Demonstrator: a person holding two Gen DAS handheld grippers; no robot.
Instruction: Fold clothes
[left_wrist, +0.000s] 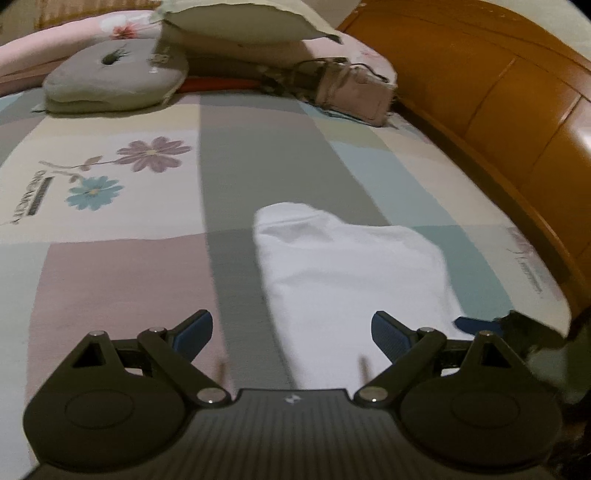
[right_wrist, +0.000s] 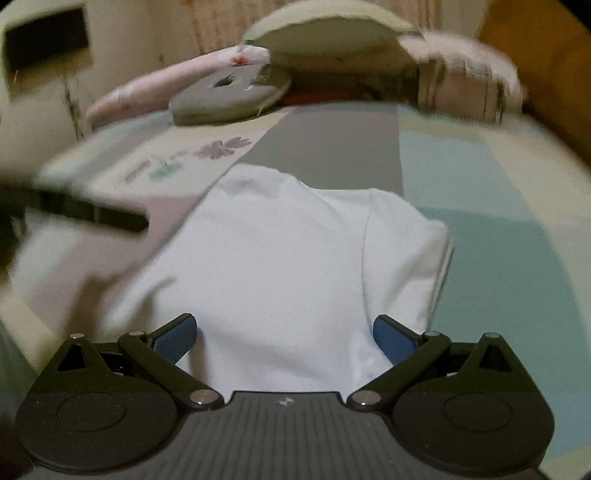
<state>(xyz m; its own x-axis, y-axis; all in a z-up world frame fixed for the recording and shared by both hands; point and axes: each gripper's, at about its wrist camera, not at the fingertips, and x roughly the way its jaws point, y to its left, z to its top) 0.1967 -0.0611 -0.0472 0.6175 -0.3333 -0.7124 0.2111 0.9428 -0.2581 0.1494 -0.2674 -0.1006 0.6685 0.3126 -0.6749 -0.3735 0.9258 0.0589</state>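
White shirt (right_wrist: 280, 266) flat mid-bed (left_wrist: 110, 266), left gripper (left_wrist: 291, 334) and right gripper (right_wrist: 284, 338) both spread wide over its near end, holding nothing.

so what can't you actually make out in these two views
- White garment: its near end is hidden behind the right gripper in the right wrist view, and behind the left gripper in the left wrist view.
- Dark bar at the left edge, right wrist view: motion-blurred, cut off by the frame.
- Printed lettering on the bedspread, left wrist view: too small and blurred to read.
- Pinkish bundle by the headboard: unidentifiable.
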